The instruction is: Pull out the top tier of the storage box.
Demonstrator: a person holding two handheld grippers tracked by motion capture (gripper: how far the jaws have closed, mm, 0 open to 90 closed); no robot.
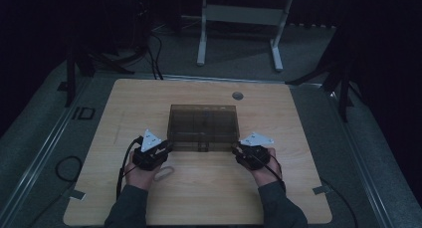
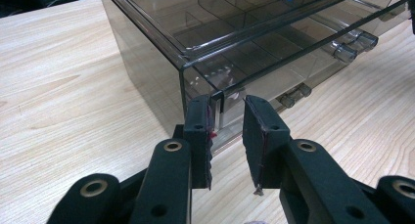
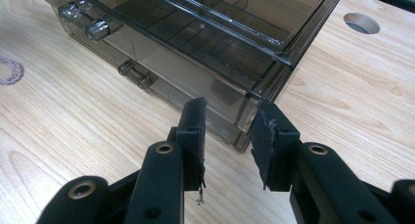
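Item: smoky transparent plastic drawer box [image 1: 203, 127] on pale wooden table [image 1: 278, 198], drawers shut. Your left gripper [image 2: 226, 131] and right gripper [image 3: 228, 131]: jaws parted, straddling front corners, nothing clamped. Box not yet lifted.

Person wears dark grey-green long sleeves [image 1: 130, 208]. Left gripper [image 2: 227, 136] and right gripper [image 3: 227, 136]: black bodies, flat rectangular jaw pads with frayed edges, brass-coloured rivet rings on the linkages. Left pad carries a small red mark. Each gripper bears a pale grey triangular plate [image 1: 149, 140] and trails a black cable [image 1: 121, 171].
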